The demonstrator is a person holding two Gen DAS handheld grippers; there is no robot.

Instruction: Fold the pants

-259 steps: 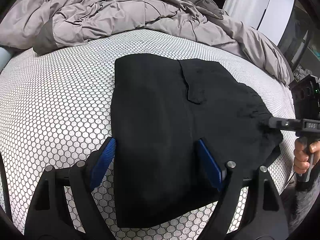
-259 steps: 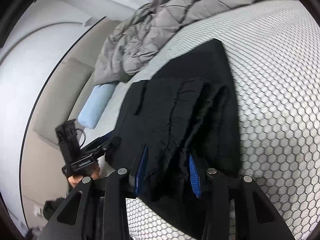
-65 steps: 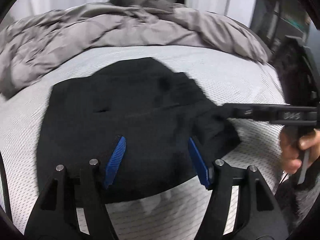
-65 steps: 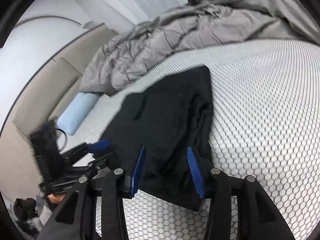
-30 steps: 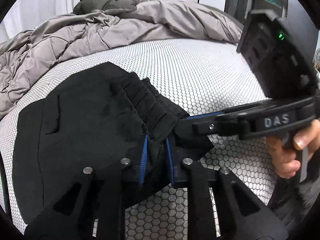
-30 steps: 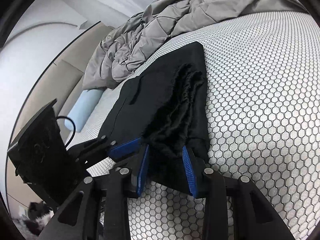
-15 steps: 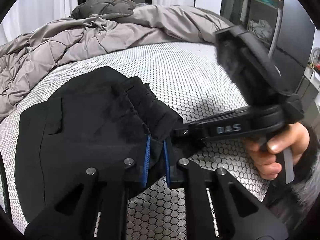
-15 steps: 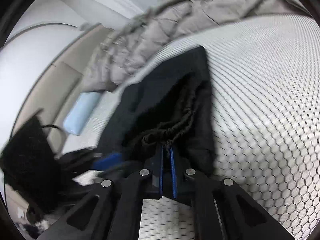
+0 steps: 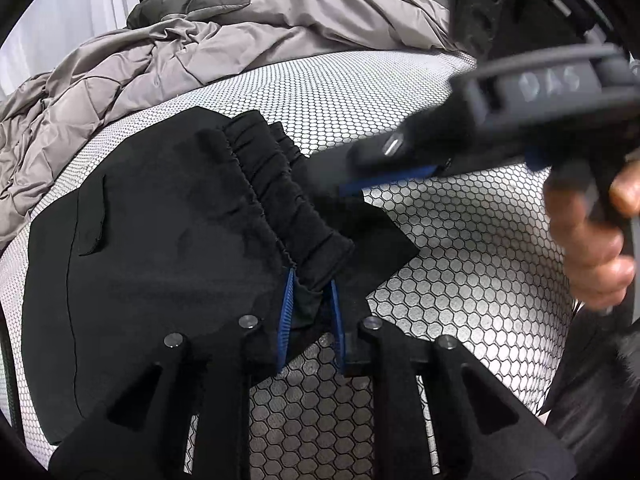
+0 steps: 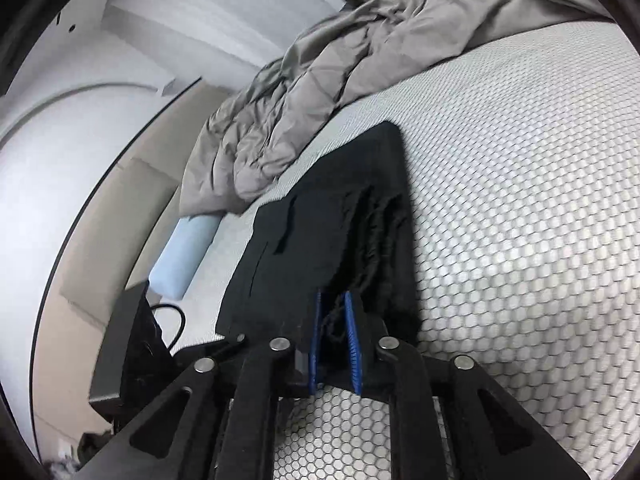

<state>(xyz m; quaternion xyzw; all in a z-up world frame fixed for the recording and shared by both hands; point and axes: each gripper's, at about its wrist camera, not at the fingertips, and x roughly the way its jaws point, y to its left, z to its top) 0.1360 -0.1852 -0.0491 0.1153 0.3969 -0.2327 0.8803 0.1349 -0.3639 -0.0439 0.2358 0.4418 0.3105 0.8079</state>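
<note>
**A:** Start with the left wrist view. What is underfoot, so to speak?

**B:** A bed covered in white fabric printed with a dark hexagon mesh. A rumpled grey duvet is heaped along its far side, with pale curtains behind it. The black pants lie folded on the mesh at centre-left, the gathered elastic waistband running diagonally toward the camera.

**A:** And the left gripper?

**B:** Its blue pads are drawn close and pinch the near end of the waistband. Its jaws have just eased apart a touch, yet the cloth sits bunched between them.

**A:** What is that dark shape at right?

**B:** The right gripper, blurred, reaching in from the right to the pants' edge, with the person's hand wrapped round its handle.

**A:** Now the right wrist view.

**B:** The same hexagon sheet fills the right half. The duvet is piled at the top, a pale blue bolster pillow lies along the bed's left edge, and beyond it are a beige padded panel and a white wall. The pants stretch away from the camera in the middle.

**A:** The right gripper's fingers there?

**B:** Narrowly set, having just opened slightly. Dark gathered fabric sits between the blue pads; whether they press it firmly is hard to say, though it looks held.
</note>
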